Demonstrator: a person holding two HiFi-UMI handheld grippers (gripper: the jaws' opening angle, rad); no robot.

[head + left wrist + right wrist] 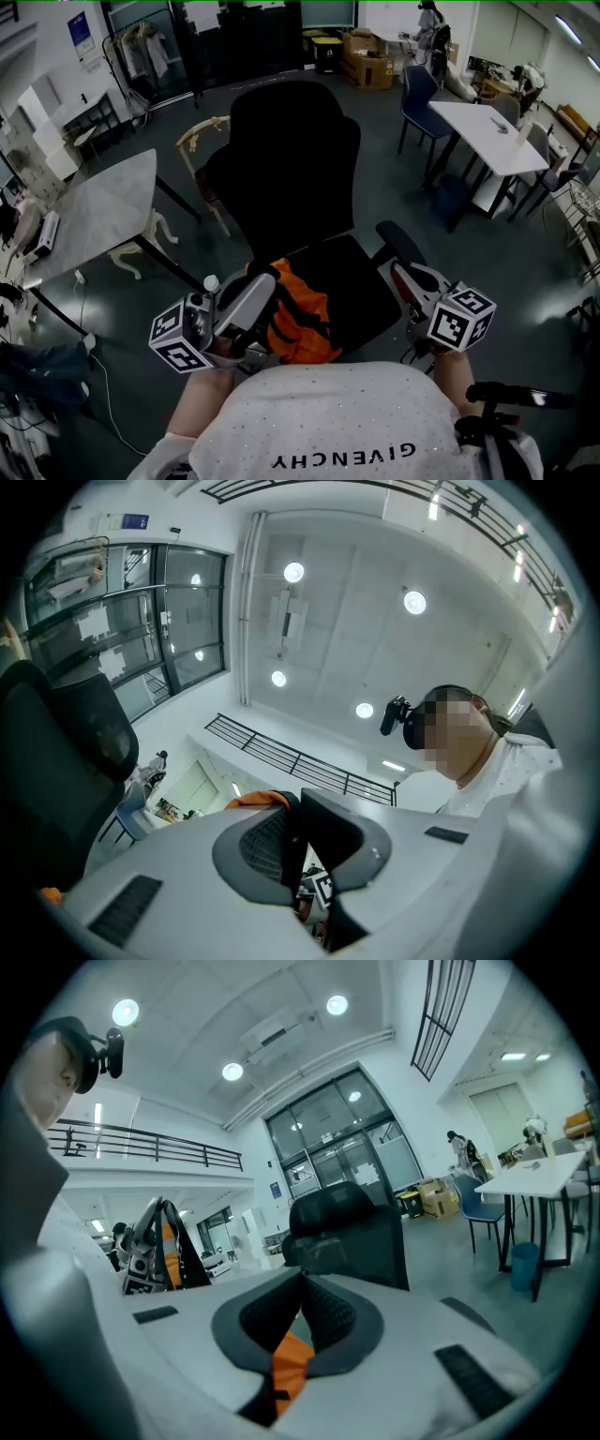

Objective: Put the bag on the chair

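Over the black chair (291,169), the left hand-held gripper (292,841) clamps what looks like a black strap (289,855) of the orange bag (305,323). The right hand-held gripper (295,1335) pinches its orange fabric.

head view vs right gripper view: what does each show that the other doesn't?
Head view only: the grey table and the cube on the right gripper.
Right gripper view only: an orange strap pinched between that gripper's fingers, and the ceiling lights.
Both: the chair, the white table, and the left gripper holding the bag.
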